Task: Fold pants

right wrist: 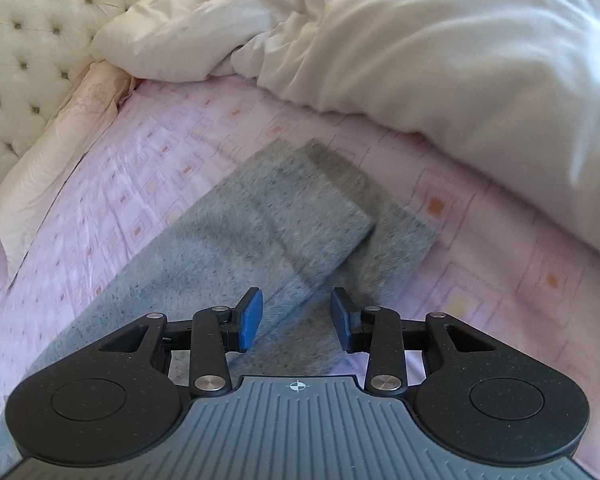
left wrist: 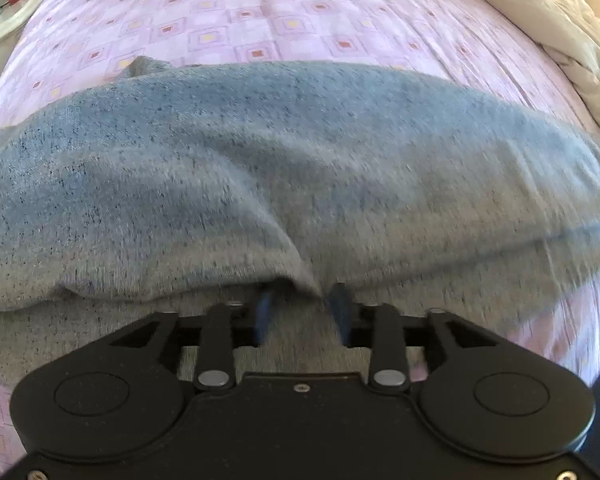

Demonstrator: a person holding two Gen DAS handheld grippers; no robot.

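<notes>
Pants (left wrist: 260,168), grey, are laid across the pink patterned sheet (left wrist: 260,20) of the bed, with the leg ends (right wrist: 340,216) stacked unevenly near the cream duvet (right wrist: 460,60). The left gripper (left wrist: 302,300) is positioned at the near fold of the pants; its jaws are apart, a ridge of cloth lying between them unclamped. The right gripper (right wrist: 296,312) is held above the legs, jaws apart, nothing gripped. A tufted headboard (right wrist: 28,40) is seen behind.

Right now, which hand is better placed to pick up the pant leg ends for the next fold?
Probably the right. The right gripper hangs open just short of the stacked leg ends of the pants, while the left gripper sits at the wider middle of the cloth.
</notes>
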